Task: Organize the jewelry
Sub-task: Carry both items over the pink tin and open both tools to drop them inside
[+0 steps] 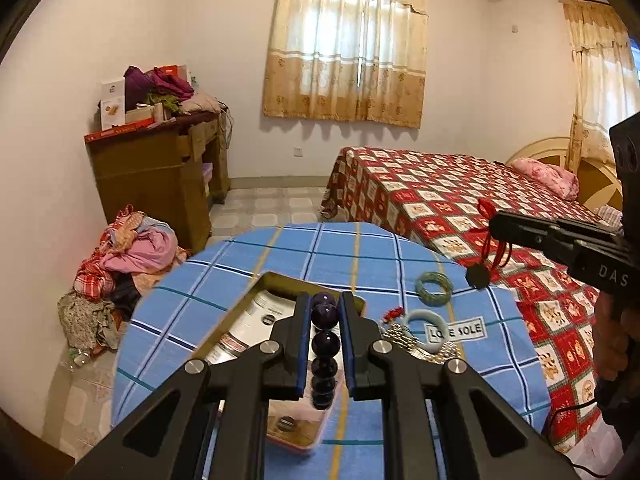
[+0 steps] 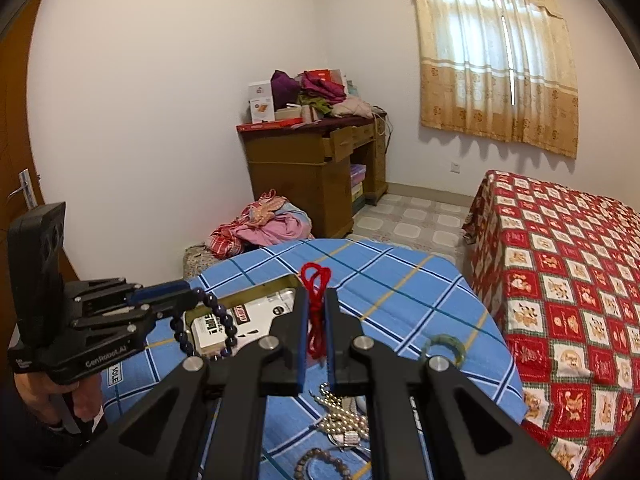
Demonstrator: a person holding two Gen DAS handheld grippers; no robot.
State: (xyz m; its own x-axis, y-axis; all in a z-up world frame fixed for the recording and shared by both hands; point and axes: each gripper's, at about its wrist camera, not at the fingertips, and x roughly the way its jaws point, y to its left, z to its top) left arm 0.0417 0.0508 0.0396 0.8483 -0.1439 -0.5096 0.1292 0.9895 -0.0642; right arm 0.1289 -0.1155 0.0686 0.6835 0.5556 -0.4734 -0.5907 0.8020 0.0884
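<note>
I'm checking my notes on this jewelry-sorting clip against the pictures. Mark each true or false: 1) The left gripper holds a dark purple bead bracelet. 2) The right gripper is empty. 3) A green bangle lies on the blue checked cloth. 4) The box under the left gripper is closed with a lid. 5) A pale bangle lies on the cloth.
1) True: the left gripper is shut on the dark purple bead bracelet.
2) False: the right gripper is shut on a red cord.
3) True: the green bangle lies on the blue checked cloth.
4) False: the box is open.
5) True: the pale bangle.
</note>
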